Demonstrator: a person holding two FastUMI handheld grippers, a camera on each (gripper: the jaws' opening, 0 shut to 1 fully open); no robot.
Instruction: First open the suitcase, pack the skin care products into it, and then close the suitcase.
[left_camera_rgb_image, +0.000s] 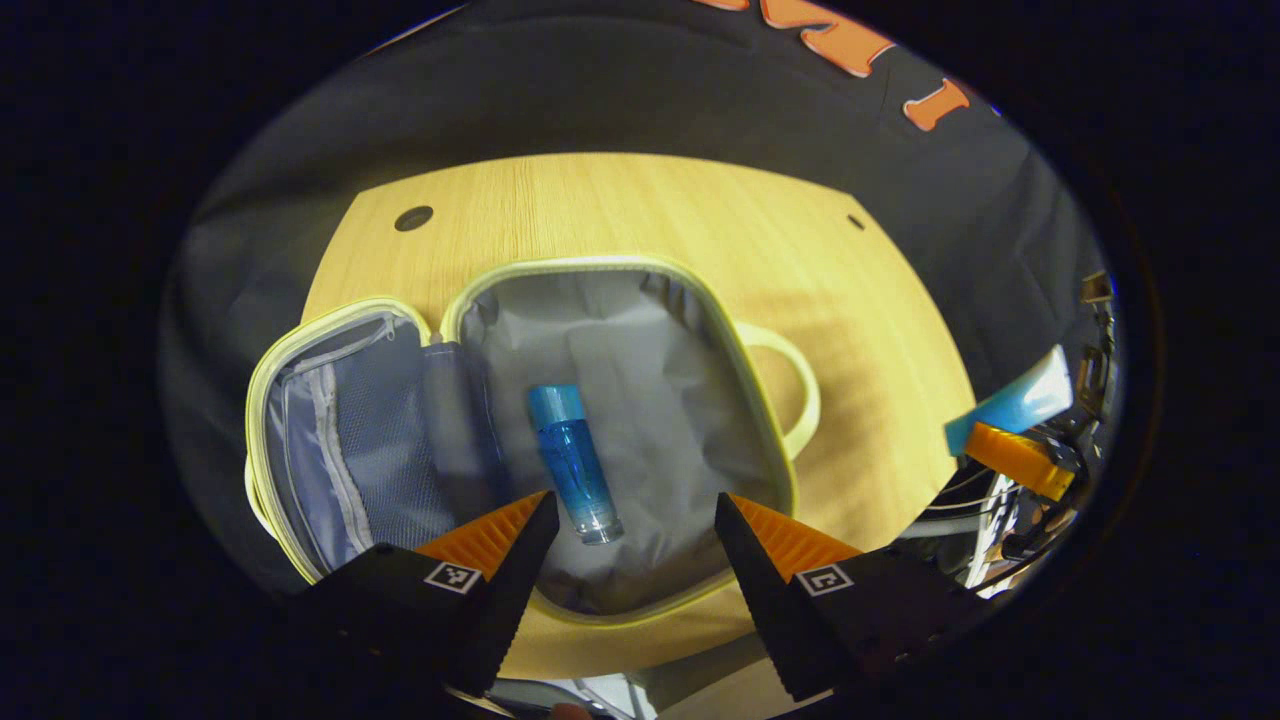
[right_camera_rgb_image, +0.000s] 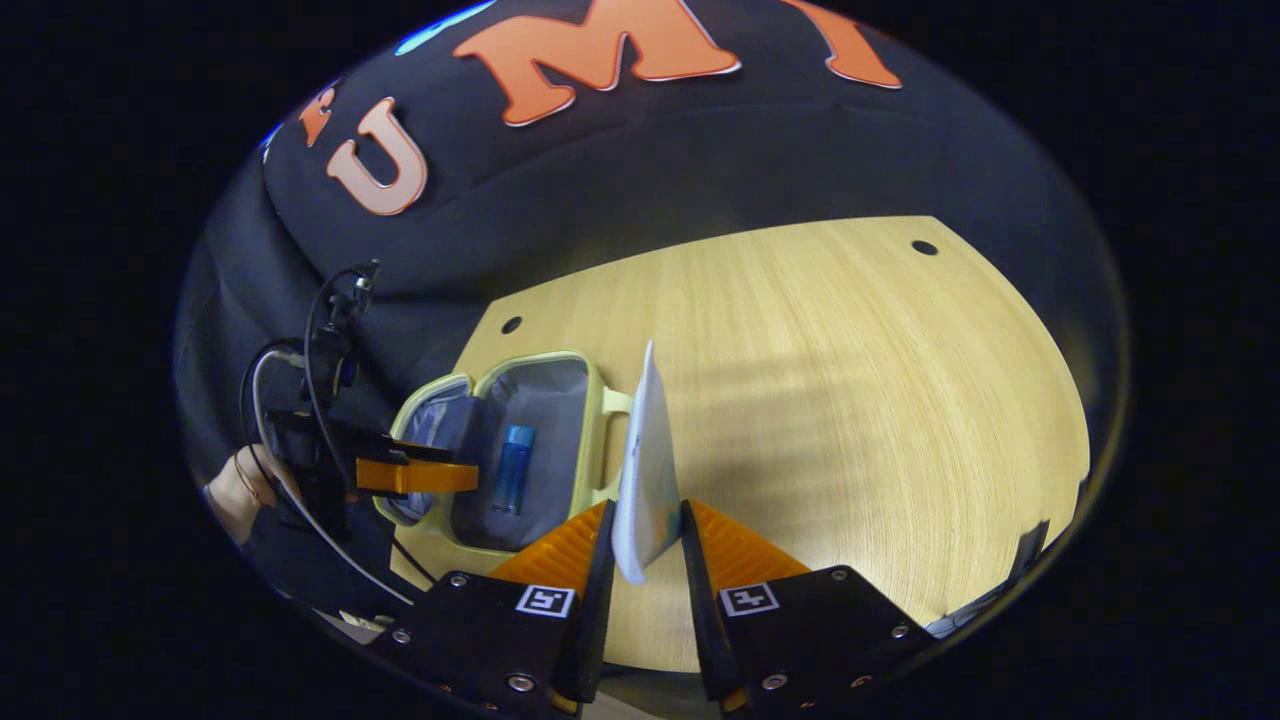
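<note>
The small suitcase (left_camera_rgb_image: 640, 420) lies open on the wooden table, pale yellow rim, grey lining, mesh-pocket lid (left_camera_rgb_image: 340, 440) folded to the left. A blue bottle (left_camera_rgb_image: 575, 462) lies inside its main half. My left gripper (left_camera_rgb_image: 636, 525) hovers open above the case's near edge, nothing between its fingers. My right gripper (right_camera_rgb_image: 645, 545) is shut on a white tube (right_camera_rgb_image: 645, 470) standing upright between its fingers, over the table right of the suitcase (right_camera_rgb_image: 520, 450). That tube (left_camera_rgb_image: 1010, 400) and the right gripper (left_camera_rgb_image: 1020, 460) also appear at the right of the left gripper view. The left gripper (right_camera_rgb_image: 415, 475) shows left of the case.
The wooden table (right_camera_rgb_image: 850, 400) stretches wide to the right of the case, with small round holes (right_camera_rgb_image: 925, 247) near its far corners. A carry handle (left_camera_rgb_image: 795, 390) sticks out from the case's right side. Cables and a hand (right_camera_rgb_image: 240, 490) are at the left.
</note>
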